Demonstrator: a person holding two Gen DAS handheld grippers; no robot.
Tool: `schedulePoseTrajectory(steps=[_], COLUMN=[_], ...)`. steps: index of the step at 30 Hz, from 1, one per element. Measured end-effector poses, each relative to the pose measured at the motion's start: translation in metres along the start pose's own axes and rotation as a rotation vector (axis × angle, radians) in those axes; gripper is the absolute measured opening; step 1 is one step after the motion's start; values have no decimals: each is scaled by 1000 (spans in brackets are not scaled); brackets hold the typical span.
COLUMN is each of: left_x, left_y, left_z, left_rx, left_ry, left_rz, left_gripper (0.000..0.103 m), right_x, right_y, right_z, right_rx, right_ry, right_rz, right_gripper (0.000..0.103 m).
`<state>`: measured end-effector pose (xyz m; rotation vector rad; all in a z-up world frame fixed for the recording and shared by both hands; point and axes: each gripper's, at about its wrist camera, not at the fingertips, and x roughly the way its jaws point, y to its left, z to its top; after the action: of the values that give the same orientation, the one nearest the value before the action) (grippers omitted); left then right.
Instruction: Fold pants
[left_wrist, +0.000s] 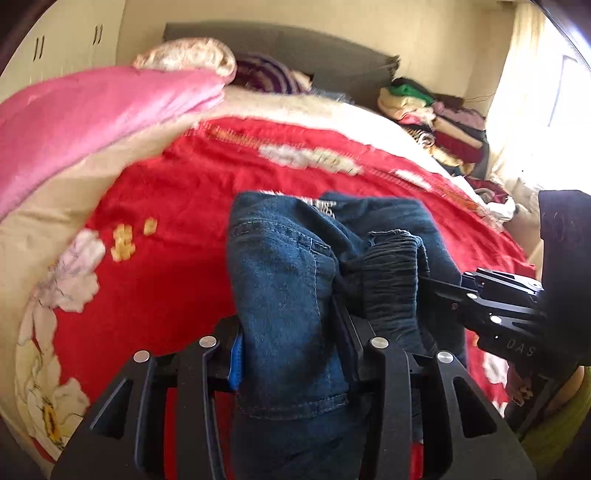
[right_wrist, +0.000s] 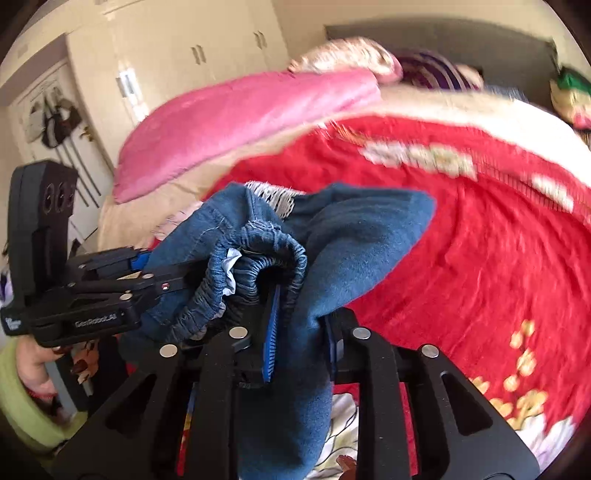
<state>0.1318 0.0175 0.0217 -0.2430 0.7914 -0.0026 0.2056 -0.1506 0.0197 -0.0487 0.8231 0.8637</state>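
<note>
1. Left gripper (left_wrist: 291, 354) is clenching a thick fold of the jeans (left_wrist: 280, 280); denim is filling the gap btwn its two fingers and draping down over the frame below.
2. Blue pad of its left finger (left_wrist: 235, 360) is showing at the cloth edge; the other finger is pressing in from the opposite side of the fold.
3. Right gripper (right_wrist: 301, 334) is likewise gripping the jeans (right_wrist: 354, 236), w/ a bunch of dark blue fabric running btwn its fingers and hanging under it.
4. Its blue ribbed pad (right_wrist: 271, 332) is sitting against the cloth just beside the gathered elastic waistband (right_wrist: 266, 254), which is curling up in front of this claw.
5. Jeans are being held up off the bed, bunched btwn both claws, not lying flat; both views are blurring.
6. Seen from the left claw, the right gripper (left_wrist: 436, 291) is coming in from the right side, its tips buried in the waistband (left_wrist: 391, 273).
7. Seen from the right claw, the left gripper (right_wrist: 162, 277) is reaching in from the left, biting the same garment.
8. Red floral bedspread (left_wrist: 177, 206) is spreading beneath and ahead of both claws.
9. Pink blanket (left_wrist: 92, 114) is lying farther ahead, to the left.
10. Pile of clothes (left_wrist: 443, 122) is sitting far ahead on the right of the left claw.
11. Cream wardrobe doors (right_wrist: 199, 48) are standing beyond the bed.
</note>
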Motion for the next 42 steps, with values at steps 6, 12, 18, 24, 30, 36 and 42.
schedulePoseTrajectory(steps=[6, 12, 18, 24, 30, 36, 42], left_x=[22, 6, -44, -88, -117, -131, -139], left_y=[14, 12, 1, -8, -11, -7, -8], left_z=[-11, -12, -13, -23, -43, -61, -75], left_rx=[-32, -30, 1, 7, 13, 4, 5], left_ry=[65, 37, -60, -115, -120, -110, -99], left_rz=[21, 21, 27, 44, 67, 85, 92], left_gripper=[57, 70, 89, 98, 98, 99, 99], right_x=[21, 7, -49, -105, -133, -139, -146], right_y=[-30, -22, 7, 31, 46, 56, 62], right_z=[-18, -19, -18, -28, -49, -69, -83], right_rx=[115, 89, -7, -63, -59, -66, -67], right_ry=[78, 51, -88, -207, -234, -230, -221], right_rz=[-57, -97, -145, -199, -218, -257, -273], right_gripper=[39, 48, 79, 94, 94, 94, 94])
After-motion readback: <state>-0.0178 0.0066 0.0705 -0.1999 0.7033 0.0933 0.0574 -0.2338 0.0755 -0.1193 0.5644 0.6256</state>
